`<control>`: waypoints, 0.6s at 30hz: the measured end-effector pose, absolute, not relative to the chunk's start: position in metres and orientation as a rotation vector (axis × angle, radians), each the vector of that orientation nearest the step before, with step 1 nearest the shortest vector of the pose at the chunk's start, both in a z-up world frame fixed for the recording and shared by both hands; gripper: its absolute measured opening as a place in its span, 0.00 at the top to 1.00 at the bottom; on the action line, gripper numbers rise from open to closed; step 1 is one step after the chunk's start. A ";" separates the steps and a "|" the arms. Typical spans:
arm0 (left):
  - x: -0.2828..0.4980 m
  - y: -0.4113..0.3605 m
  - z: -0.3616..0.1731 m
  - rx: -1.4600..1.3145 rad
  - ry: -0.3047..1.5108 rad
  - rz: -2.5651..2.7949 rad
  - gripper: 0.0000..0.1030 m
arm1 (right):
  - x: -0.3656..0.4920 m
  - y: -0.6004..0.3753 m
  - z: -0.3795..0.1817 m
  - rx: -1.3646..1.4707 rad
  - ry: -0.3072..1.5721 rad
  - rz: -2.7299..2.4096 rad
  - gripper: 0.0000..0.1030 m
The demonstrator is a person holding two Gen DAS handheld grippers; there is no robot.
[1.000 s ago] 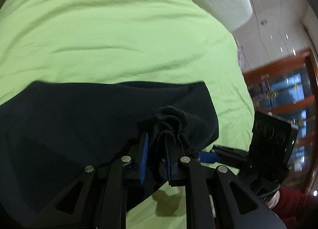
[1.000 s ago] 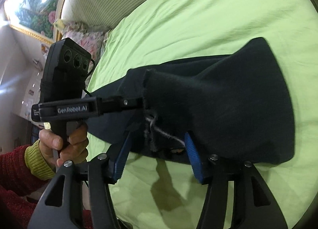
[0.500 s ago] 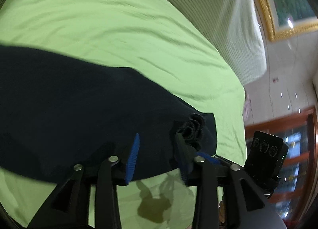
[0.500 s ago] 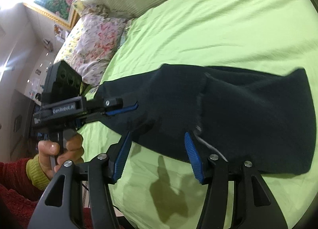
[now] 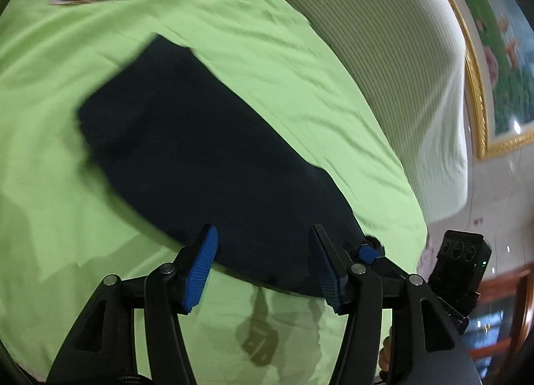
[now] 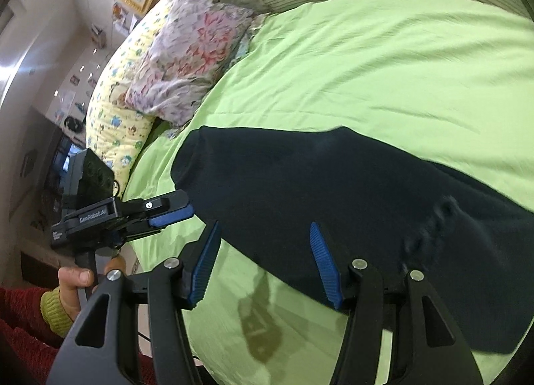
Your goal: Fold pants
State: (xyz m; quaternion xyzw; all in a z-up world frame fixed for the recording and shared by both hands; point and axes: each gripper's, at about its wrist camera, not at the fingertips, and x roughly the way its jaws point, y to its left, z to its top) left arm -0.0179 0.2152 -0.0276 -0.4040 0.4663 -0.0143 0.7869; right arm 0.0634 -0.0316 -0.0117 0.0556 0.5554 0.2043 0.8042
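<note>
The dark navy fleece pants [image 5: 207, 158] lie flat on the light green bed sheet [image 5: 300, 61], laid out as one long dark band across the mattress. In the right wrist view the same pants [image 6: 333, 191] run from a rounded end near the pillows toward the lower right of the frame, with a puckered seam near the right-hand jaw arm.

The left gripper [image 5: 263, 264], black with blue ribbed pads, hangs above the near edge of the pants. Its jaws have just been opening and now stand spread apart. No fabric is between the pads; the cloth lies below them on the sheet. In the right wrist view the left gripper [image 6: 173, 214] appears side-on, its tip just beside the rounded end of the pants, held by a hand [image 6: 76, 281] with a red sleeve and a yellow-green cuff.

The right gripper [image 6: 263, 264], of the same build, is spread wide over the near edge of the pants. Its pads press on nothing. Its tip [image 5: 368, 253] shows in the left wrist view at the right-hand corner of the pants.

A floral pillow [image 6: 190, 61] and a yellow patterned pillow [image 6: 113, 118] lie at the head of the bed, beside a white ribbed headboard [image 5: 383, 61]. A gold-framed picture [image 5: 494, 61] hangs on the wall.
</note>
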 end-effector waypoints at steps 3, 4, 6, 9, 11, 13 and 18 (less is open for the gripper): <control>-0.030 0.233 -0.032 -0.916 0.996 0.013 0.44 | 0.073 -0.015 -0.014 0.085 1.200 0.467 0.44; -0.033 0.236 -0.032 -0.928 0.992 0.027 0.44 | 0.075 -0.011 -0.015 0.075 1.203 0.473 0.43; -0.038 0.240 -0.033 -0.945 0.986 0.046 0.44 | 0.080 -0.001 -0.017 0.056 1.210 0.487 0.43; -0.048 0.251 -0.036 -0.971 0.972 0.088 0.41 | 0.087 0.012 -0.021 0.032 1.225 0.505 0.42; -0.052 0.255 -0.037 -0.988 0.964 0.125 0.40 | 0.091 0.020 -0.024 0.019 1.233 0.518 0.41; -0.059 0.266 -0.041 -1.006 0.955 0.142 0.37 | 0.095 0.028 -0.027 0.003 1.242 0.534 0.41; -0.061 0.277 -0.048 -1.058 0.944 0.181 0.36 | 0.107 0.043 -0.030 -0.045 1.260 0.559 0.41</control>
